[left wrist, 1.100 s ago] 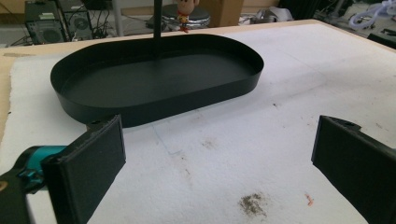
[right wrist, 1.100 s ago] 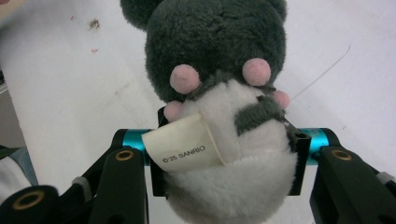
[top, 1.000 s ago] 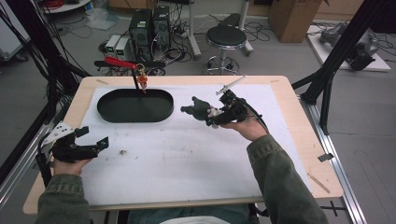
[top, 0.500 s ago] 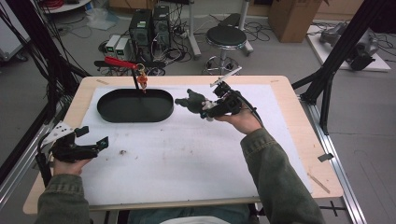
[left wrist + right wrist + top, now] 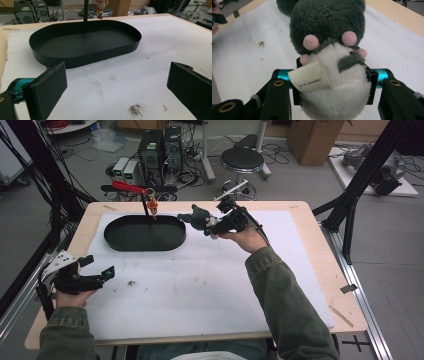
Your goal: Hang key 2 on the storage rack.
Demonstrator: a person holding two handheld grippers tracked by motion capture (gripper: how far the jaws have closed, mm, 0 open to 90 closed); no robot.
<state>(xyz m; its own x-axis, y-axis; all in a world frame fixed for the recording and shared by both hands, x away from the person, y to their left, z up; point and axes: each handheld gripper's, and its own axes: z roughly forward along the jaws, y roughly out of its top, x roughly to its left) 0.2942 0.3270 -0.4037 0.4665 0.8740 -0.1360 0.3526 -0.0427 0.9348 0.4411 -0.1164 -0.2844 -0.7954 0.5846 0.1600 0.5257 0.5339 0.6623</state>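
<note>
Plush toy (image 5: 199, 216) nearer black tray (image 5: 116, 241)

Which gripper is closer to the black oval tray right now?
Right. The right gripper, clamping the plush toy, hangs just beside the black oval tray; the left gripper sits farther off, near the table's front-left corner.

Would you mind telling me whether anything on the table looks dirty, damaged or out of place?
The white foam mat carries small brown stains, one in front of the left hand-held gripper and seen close up in the left gripper view. Otherwise nothing stands out: the black oval tray sits flat, and the right hand-held gripper holds the grey plush toy.
</note>
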